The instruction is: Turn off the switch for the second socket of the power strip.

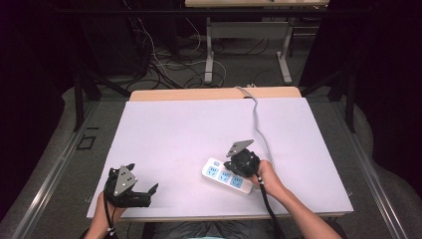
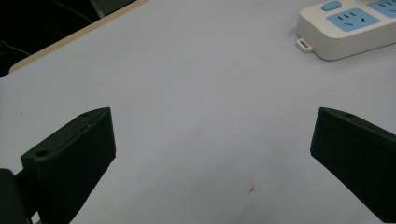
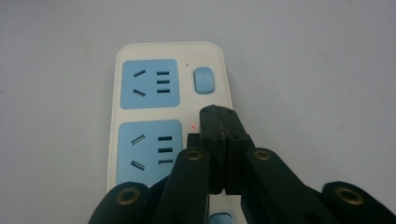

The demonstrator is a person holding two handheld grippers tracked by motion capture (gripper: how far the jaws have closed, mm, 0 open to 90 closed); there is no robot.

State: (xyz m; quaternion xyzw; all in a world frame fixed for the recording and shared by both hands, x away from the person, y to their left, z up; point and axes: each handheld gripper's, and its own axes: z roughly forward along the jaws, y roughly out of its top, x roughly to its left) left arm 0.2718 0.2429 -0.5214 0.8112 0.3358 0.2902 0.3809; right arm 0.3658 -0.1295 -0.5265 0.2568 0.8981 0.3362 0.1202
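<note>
White and blue, the power strip (image 1: 227,176) lies on the pale table (image 1: 174,129) near the front edge in the high view, with the right gripper (image 1: 242,162) right on top of it and the left gripper (image 1: 130,188) well apart at the left. In the left gripper view the two jaws stand wide open over bare table, and the strip's end peeks in at the top right. In the right gripper view the jaws are pressed together with nothing between them, their tip on the middle switch (image 3: 192,138); the strip looks hard, smooth and light, so I would hold it by its long sides.
</note>
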